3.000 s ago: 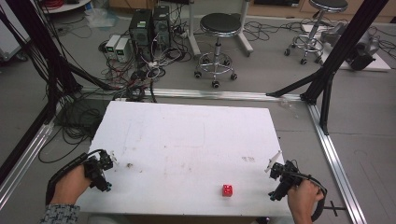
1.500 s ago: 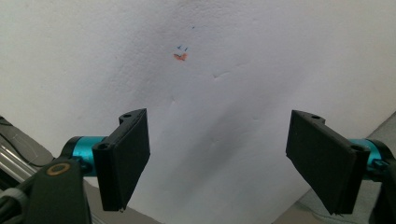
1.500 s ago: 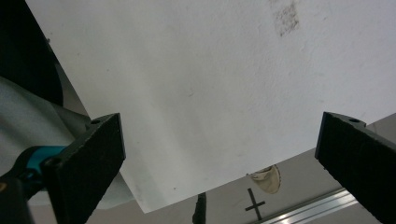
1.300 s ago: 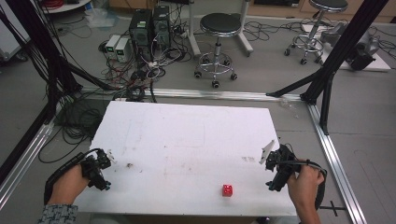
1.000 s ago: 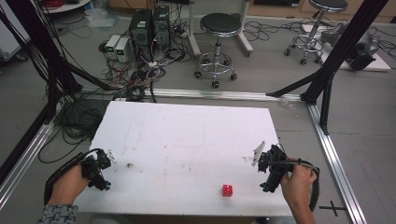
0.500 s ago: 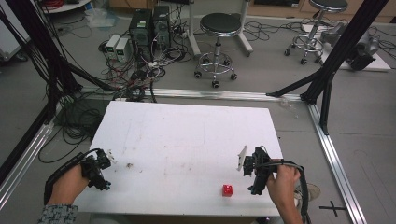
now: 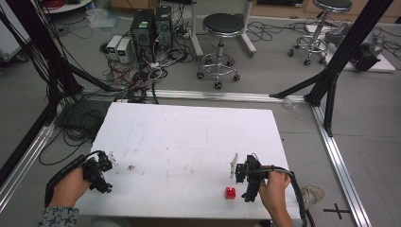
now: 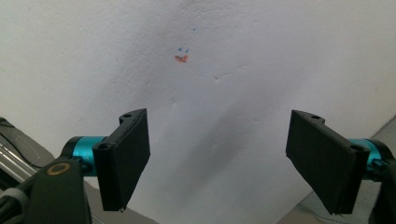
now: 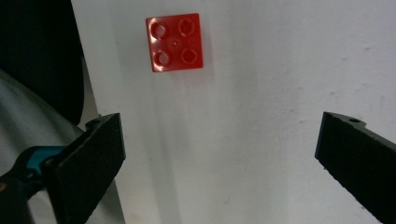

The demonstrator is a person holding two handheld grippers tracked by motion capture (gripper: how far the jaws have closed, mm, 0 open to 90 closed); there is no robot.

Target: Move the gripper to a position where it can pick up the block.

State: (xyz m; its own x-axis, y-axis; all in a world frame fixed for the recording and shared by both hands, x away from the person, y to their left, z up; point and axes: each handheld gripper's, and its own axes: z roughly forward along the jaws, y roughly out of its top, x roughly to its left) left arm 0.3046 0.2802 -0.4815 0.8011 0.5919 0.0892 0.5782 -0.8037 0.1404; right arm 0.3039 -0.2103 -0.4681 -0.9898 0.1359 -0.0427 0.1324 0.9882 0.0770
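A small red brick [image 7: 230, 193] with four studs lies near the front edge of the white table [image 7: 189, 137]. In the right gripper view the red brick [image 9: 175, 42] sits ahead and to the upper left, beyond the jaws. My right gripper [image 7: 242, 174] hovers just right of the brick and a little farther back. It [image 9: 219, 126] is open wide with nothing between its jaws. At the table's front left corner, my left gripper [image 7: 100, 169] is held low. It [image 8: 219, 119] is also open and empty, over bare white surface.
A small orange and blue mark [image 8: 181, 58] is on the table ahead of the left gripper. Aluminium rails [image 7: 338, 156] frame the table. Cables and computer boxes [image 7: 151, 26], a stool [image 7: 222, 28] and black stand legs [image 7: 326, 80] are on the floor beyond.
My right gripper has moved left from the table's right edge to just beside the red brick. The left gripper and the brick have stayed in place.
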